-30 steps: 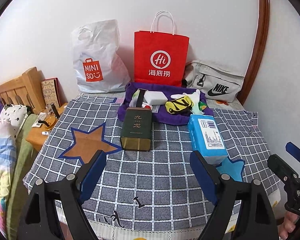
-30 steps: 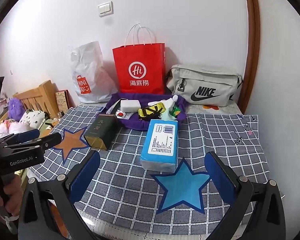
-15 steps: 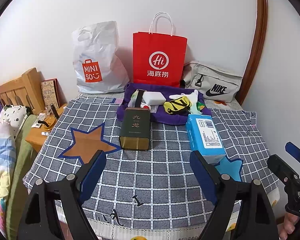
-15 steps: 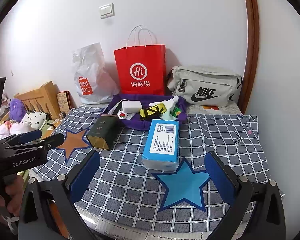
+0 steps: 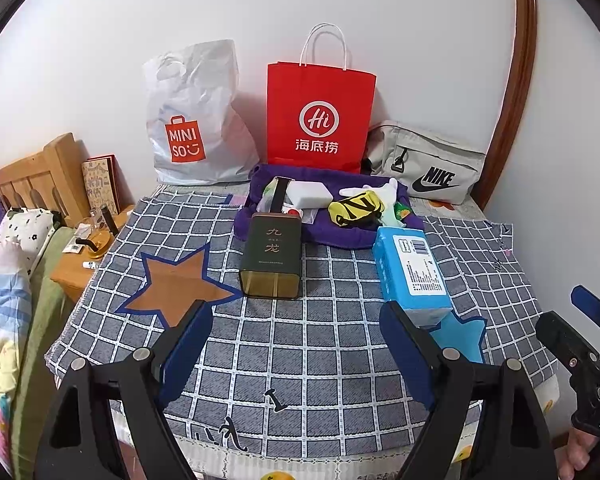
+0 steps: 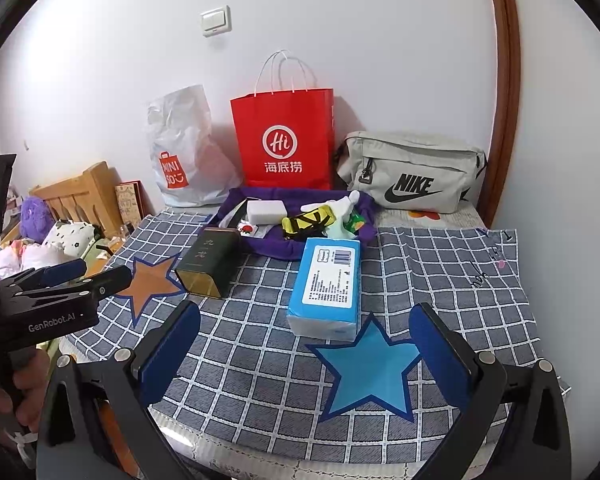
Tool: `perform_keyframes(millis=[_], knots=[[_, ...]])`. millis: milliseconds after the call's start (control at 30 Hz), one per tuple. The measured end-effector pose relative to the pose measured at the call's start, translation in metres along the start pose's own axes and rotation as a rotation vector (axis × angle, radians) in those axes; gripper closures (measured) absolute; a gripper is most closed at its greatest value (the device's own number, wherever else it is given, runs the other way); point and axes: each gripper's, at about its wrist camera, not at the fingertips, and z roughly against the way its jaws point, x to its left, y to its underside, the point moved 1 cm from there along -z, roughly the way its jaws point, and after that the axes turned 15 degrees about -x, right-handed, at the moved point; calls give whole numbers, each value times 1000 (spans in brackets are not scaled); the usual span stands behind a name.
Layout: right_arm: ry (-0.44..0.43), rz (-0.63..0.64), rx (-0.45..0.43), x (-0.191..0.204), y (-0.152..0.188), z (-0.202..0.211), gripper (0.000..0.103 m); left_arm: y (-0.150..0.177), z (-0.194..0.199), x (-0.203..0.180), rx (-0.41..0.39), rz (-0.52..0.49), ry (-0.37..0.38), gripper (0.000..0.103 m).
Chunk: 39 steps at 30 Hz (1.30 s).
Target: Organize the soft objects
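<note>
A grey woven cloth (image 5: 320, 344) with a white grid covered the counter across the middle of both frames; its weave looked coarse, like denim. Two flat star patches lay on it: a brown star (image 5: 176, 284) at centre left of the left wrist view and a blue star (image 6: 370, 372) at lower centre of the right wrist view.

The left gripper (image 5: 296, 344) sat at the bottom of its own frame, its jaws spread wide with nothing between the blue padded fingers (image 5: 188, 344). The right gripper (image 6: 304, 348) sat at the bottom of its frame, likewise wide apart and empty, with the blue star showing between its fingers.

The soft objects were grouped at the upper centre of both frames. A crumpled purple cloth (image 5: 340, 236) carried a white rectangular block (image 5: 310, 194), a rolled yellow-and-black fabric item (image 5: 356, 210) and a white item of unclear form. A soft blue tissue pack (image 6: 330, 280), rectangular with a printed white label, lay just in front of the purple cloth, its near end touching the blue star. A dark green rectangular tin (image 5: 272, 256) lay on its side to the left of the pack.

Against the white wall stood a crinkled white plastic bag (image 5: 198, 116), a stiff red paper bag (image 5: 320, 116) with cord handles, and a grey fabric waist bag (image 6: 412, 176).
</note>
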Motion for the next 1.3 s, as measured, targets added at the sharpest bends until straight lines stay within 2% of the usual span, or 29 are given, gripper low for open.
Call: perform_keyframes(millis=[1300], knots=[[0, -8, 1, -2, -3, 1, 1, 0, 1, 0, 0, 0, -1, 18]])
